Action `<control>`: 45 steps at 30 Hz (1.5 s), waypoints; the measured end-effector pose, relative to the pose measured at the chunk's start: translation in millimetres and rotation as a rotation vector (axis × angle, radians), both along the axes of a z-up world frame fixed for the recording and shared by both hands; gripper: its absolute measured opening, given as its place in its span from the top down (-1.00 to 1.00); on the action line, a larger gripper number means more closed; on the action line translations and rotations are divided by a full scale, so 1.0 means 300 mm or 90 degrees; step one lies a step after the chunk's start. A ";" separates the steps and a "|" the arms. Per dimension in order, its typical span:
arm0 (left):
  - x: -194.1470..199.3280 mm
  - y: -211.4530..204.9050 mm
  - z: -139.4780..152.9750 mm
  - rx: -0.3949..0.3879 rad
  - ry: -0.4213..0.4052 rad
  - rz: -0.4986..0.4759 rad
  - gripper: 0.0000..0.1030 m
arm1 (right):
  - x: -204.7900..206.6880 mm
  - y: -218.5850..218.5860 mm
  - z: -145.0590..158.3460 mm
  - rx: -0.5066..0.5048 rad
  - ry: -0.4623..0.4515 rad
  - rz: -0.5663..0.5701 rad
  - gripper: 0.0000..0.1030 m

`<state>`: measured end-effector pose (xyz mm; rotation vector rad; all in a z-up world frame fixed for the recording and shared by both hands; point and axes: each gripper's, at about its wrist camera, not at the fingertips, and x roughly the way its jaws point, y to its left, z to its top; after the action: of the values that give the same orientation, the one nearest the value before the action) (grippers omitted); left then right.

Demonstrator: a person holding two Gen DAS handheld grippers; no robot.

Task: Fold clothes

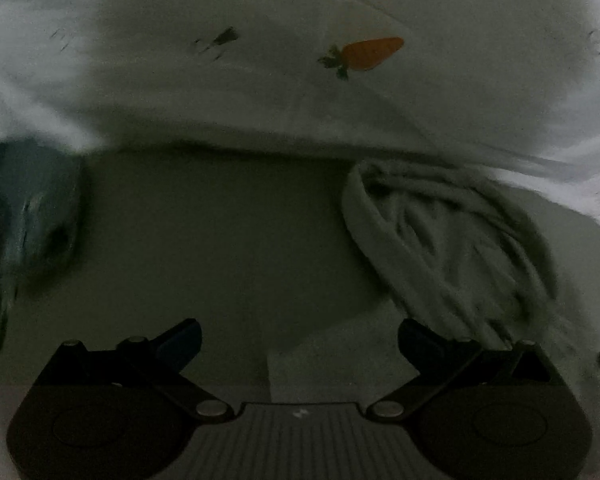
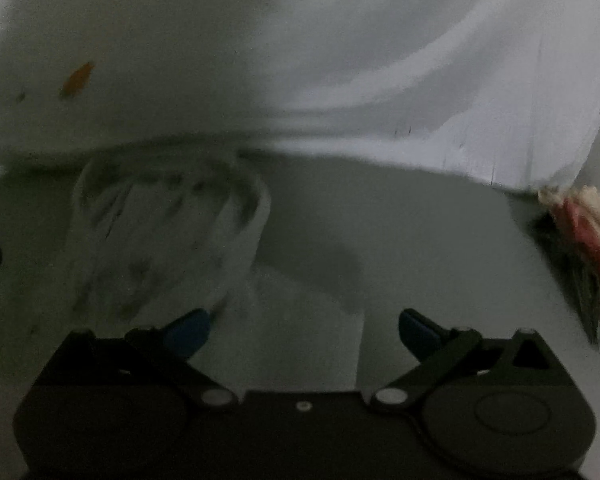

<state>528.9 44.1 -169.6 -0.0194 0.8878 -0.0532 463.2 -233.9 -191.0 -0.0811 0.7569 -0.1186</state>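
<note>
A white garment with an orange carrot print lies across the upper half of the left wrist view. It also fills the top of the right wrist view. A bunched, wrinkled part of it trails toward the camera; it also shows in the right wrist view. My left gripper is open and empty over the pale surface, short of the garment's near edge. My right gripper is open and empty, its left fingertip close beside the bunched cloth.
A dark grey-blue cloth lies at the left of the left wrist view. A pile of red, cream and dark fabric lies at the right edge of the right wrist view. A pale surface lies under everything.
</note>
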 end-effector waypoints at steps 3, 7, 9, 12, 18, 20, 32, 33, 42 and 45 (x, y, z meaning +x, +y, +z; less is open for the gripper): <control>0.134 -0.069 -0.020 0.034 0.004 -0.025 -1.00 | 0.140 0.001 0.008 -0.029 -0.022 -0.003 -0.99; 0.262 -0.158 -0.067 0.093 -0.006 -0.048 -1.00 | 0.346 0.004 -0.009 -0.050 -0.025 0.005 -0.99; 0.317 -0.178 -0.103 0.119 0.005 -0.036 -1.00 | 0.433 0.018 -0.049 -0.073 0.001 0.025 -0.98; 0.388 -0.175 -0.148 0.160 0.014 0.009 -1.00 | 0.504 0.021 -0.084 -0.110 0.009 0.008 -0.91; 0.401 -0.137 -0.130 0.196 -0.017 0.063 -1.00 | 0.510 -0.014 -0.073 -0.139 -0.026 -0.077 -0.91; 0.369 -0.140 -0.110 0.208 -0.036 0.078 -1.00 | 0.473 -0.018 -0.049 -0.156 -0.048 -0.083 -0.91; 0.127 -0.081 0.156 0.136 -0.122 0.105 -1.00 | 0.161 -0.051 0.179 -0.143 -0.140 -0.074 -0.91; 0.096 -0.077 0.175 0.133 -0.131 0.103 -1.00 | 0.134 -0.054 0.199 -0.141 -0.147 -0.073 -0.91; -0.273 -0.077 0.281 0.188 -0.221 0.058 -1.00 | -0.132 -0.048 0.284 -0.154 -0.192 -0.065 -0.93; -0.387 -0.075 0.266 0.204 -0.230 0.034 -1.00 | -0.224 -0.050 0.277 -0.149 -0.191 -0.075 -0.94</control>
<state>412.8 21.6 -89.8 0.2587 0.5269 0.1335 395.9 -248.9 -107.9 -0.2355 0.4460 -0.3249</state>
